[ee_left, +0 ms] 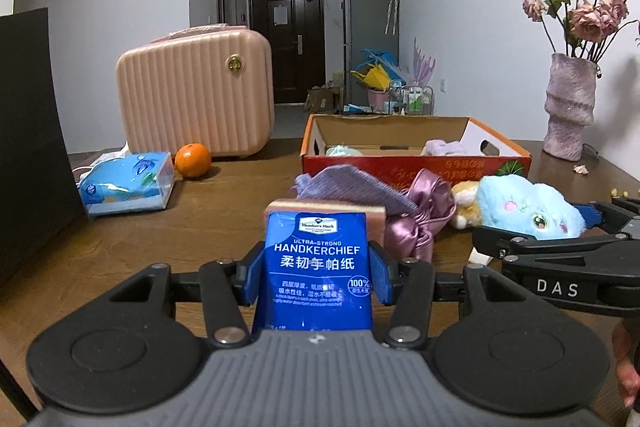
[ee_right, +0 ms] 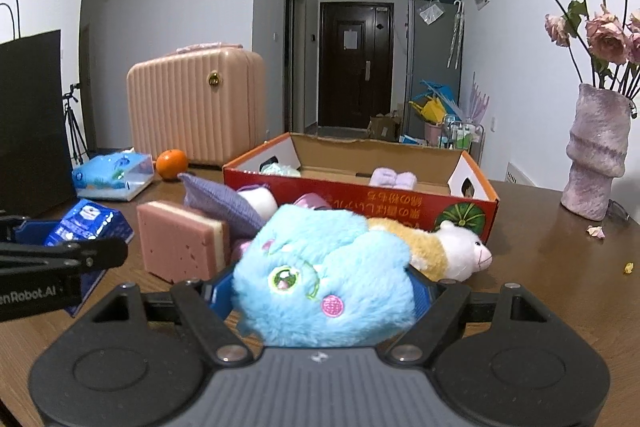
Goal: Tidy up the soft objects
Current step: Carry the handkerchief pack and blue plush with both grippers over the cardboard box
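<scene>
Now both grippers are loaded and I am carrying toward the box.

My left gripper [ee_left: 318,269] is clamped on the blue handkerchief pack [ee_left: 316,267], and my right gripper [ee_right: 320,301] has its jaws pressed into the sides of the blue plush toy [ee_right: 324,271]; both loads sit near me, short of the orange cardboard box [ee_right: 360,187] farther back. I judge the next move needs each load brought over the near wall before release. Inside the box I make out a pale green item and a lilac one, but the floor is mostly hidden. The pink sponge [ee_right: 180,241], purple cloth [ee_right: 218,203] and cream plush [ee_right: 448,247] still wait outside.
</scene>
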### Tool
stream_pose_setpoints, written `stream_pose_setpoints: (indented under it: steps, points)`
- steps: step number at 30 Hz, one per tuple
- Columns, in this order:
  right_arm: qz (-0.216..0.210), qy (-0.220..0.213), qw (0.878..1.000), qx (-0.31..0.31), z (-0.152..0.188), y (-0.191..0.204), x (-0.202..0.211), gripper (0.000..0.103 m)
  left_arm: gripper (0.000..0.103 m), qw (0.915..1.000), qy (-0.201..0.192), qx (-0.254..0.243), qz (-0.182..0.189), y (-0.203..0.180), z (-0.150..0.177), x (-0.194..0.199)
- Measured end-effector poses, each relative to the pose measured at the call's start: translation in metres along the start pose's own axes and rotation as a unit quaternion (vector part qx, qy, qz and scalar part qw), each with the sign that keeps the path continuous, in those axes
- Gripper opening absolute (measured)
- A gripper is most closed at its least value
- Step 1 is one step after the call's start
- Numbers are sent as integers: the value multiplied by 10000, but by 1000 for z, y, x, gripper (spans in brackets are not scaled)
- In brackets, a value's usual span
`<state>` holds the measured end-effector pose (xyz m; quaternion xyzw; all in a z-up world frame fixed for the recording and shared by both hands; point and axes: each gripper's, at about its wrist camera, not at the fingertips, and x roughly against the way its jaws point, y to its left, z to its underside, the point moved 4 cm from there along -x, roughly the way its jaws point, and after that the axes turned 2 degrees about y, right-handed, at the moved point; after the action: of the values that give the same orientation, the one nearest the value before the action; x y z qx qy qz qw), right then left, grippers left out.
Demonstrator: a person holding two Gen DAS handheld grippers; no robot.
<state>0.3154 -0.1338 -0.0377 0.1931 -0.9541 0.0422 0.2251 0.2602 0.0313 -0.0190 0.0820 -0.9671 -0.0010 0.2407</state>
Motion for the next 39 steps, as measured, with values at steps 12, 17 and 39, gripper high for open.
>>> stream_pose_setpoints:
  steps: [12, 17, 39]
  points:
    - [108, -282, 9995, -78, -11, -26, 7, 80, 53, 9998, -176, -55, 44, -23, -20, -1]
    - [121, -368, 9992, -72, -16, -35, 6, 80, 53, 9996, -271, -21, 48, -32, -32, -4]
    - [291, -612, 9977, -94, -46, -66, -26, 80, 53, 9988, -432, 191, 153, -60, -74, -45]
